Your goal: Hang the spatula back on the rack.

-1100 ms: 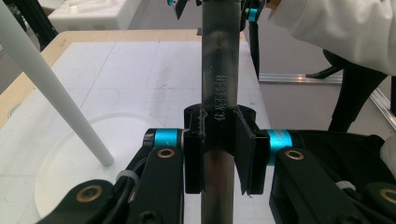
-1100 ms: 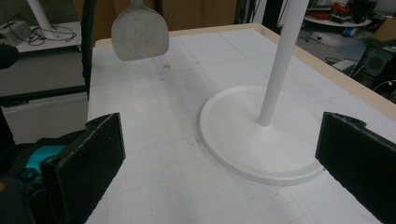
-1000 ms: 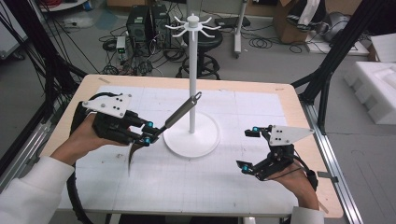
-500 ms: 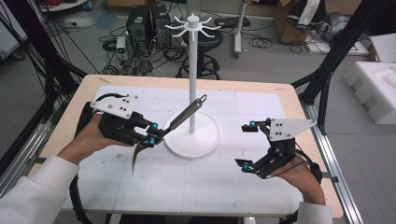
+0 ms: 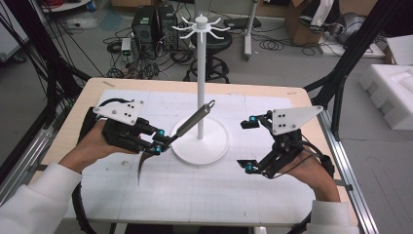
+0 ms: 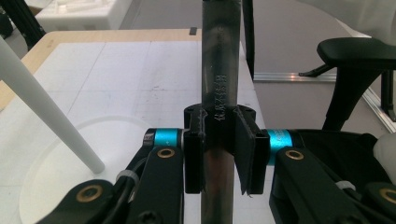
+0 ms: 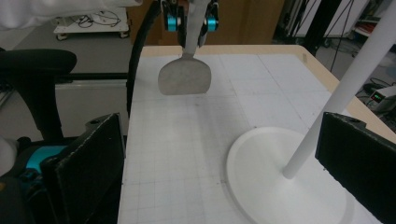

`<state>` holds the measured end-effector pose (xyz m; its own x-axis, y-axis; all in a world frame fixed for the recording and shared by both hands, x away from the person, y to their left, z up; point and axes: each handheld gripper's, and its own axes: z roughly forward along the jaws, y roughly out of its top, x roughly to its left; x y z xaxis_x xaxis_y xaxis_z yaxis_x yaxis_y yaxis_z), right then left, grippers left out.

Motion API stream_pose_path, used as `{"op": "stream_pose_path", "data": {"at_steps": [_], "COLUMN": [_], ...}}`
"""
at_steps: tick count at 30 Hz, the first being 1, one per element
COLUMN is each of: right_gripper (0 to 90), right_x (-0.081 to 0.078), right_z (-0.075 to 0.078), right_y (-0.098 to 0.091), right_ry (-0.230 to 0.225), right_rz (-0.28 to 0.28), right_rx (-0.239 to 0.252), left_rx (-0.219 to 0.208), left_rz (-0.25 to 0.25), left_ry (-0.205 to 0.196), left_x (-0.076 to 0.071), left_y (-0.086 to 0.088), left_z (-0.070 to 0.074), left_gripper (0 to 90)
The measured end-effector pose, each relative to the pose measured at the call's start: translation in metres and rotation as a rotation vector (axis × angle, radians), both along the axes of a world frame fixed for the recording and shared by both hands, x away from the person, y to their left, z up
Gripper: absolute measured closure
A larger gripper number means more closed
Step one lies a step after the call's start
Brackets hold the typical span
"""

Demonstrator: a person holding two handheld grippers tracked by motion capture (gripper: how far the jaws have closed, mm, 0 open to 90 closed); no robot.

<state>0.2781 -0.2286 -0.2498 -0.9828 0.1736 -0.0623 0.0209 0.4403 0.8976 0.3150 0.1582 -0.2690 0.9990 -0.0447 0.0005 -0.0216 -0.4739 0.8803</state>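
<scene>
A metal spatula (image 5: 192, 121) is clamped by my left gripper (image 5: 157, 141), which is shut on its handle. The handle slants up toward the white hook stand (image 5: 200, 83), and the blade hangs below the jaws over the mat. In the left gripper view the pads squeeze the engraved handle (image 6: 219, 70) from both sides. My right gripper (image 5: 247, 145) hovers right of the stand's round base (image 5: 214, 148), open, with nothing between its jaws. The right gripper view shows the blade (image 7: 183, 77) hanging under the left gripper (image 7: 189, 18), and the stand's pole (image 7: 341, 93) near the right jaw.
The stand carries a ring of hooks (image 5: 201, 25) at its top. A white gridded mat (image 5: 204, 190) covers the wooden table. A black office chair (image 6: 359, 51) sits off the table's side, and white foam blocks (image 5: 394, 92) lie on the floor at the right.
My right gripper has risen off the mat and shifted slightly toward the stand, still open. The left gripper and the spatula have stayed in place.
</scene>
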Motion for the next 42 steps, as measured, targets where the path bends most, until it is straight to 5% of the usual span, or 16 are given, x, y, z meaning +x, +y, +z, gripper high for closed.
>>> {"op": "stream_pose_path", "data": {"at_steps": [32,42], "right_gripper": [0.6,12.7], "right_x": [0.031,0.032], "right_z": [0.040,0.046], "right_y": [0.063,0.072], "right_ry": [0.001,-0.033], "right_rz": [0.125,0.148], "right_rx": [-0.008,0.022], "left_rx": [0.014,0.015], "left_rz": [0.011,0.008], "left_ry": [0.042,0.048], "left_x": [0.006,0.007], "left_y": [-0.010,-0.011], "left_z": [-0.007,-0.007], "left_gripper": [74.7,74.7]}}
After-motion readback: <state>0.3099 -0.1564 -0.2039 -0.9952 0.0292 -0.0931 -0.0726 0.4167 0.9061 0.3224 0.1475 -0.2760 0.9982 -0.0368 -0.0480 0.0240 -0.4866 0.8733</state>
